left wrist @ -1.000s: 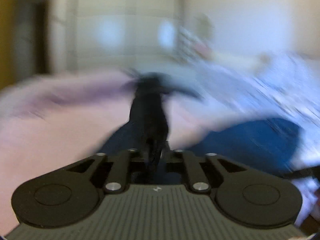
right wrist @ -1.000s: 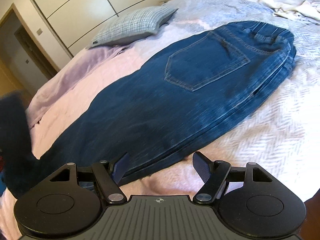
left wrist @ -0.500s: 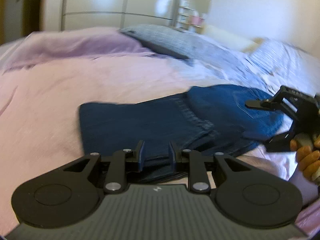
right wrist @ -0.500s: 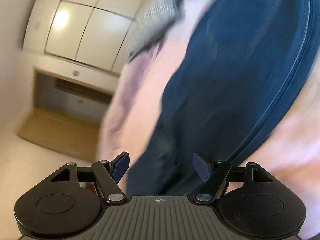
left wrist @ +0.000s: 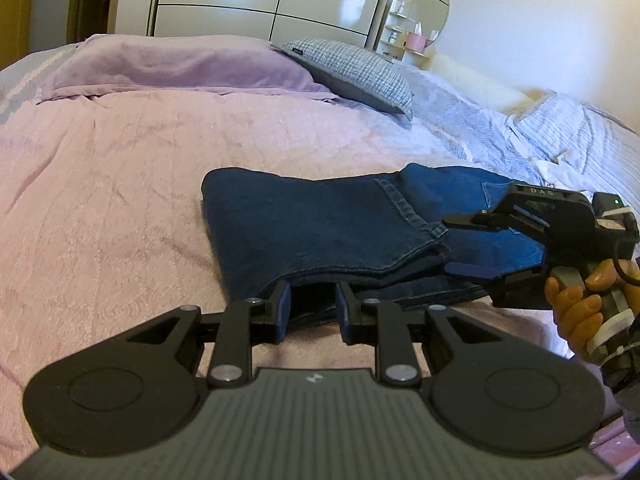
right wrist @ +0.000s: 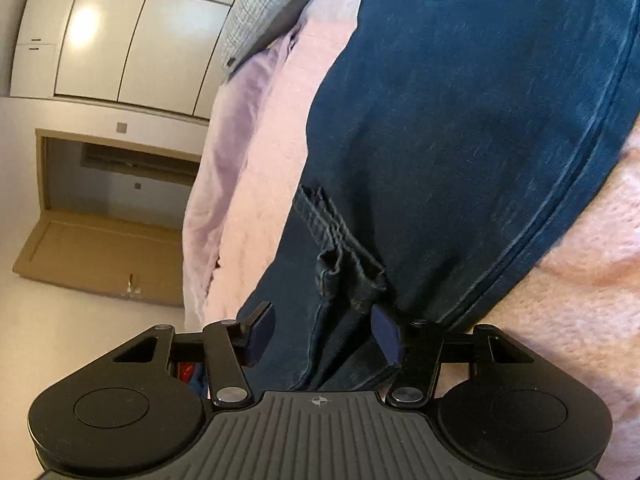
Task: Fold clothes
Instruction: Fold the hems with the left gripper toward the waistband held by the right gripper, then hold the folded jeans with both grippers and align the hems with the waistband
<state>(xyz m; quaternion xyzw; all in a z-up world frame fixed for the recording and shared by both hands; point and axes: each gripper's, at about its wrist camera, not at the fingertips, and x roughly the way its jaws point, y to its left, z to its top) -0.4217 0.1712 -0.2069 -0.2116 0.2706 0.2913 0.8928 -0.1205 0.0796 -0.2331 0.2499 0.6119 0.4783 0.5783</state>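
A pair of dark blue jeans [left wrist: 320,232] lies folded over on the pink bedspread [left wrist: 112,184]. My left gripper [left wrist: 310,312] is open at the near edge of the fold, its fingers on either side of the layered denim. My right gripper [left wrist: 466,246] shows at the right of the left wrist view, tilted on its side, open around the hem end of the folded leg. In the right wrist view the right gripper [right wrist: 324,334] is open with the jeans [right wrist: 460,140] and their bunched hem [right wrist: 344,268] between its fingers.
A lilac blanket [left wrist: 172,64] and a grey checked pillow [left wrist: 352,68] lie at the far side of the bed. Pale striped bedding [left wrist: 560,132] is heaped at the right. White wardrobe doors [left wrist: 260,0] stand behind; a doorway [right wrist: 116,208] shows in the right wrist view.
My left gripper carried the leg end over onto the jeans, let go and now sits open at the fold. My right gripper tipped on its side and moved onto the hem.
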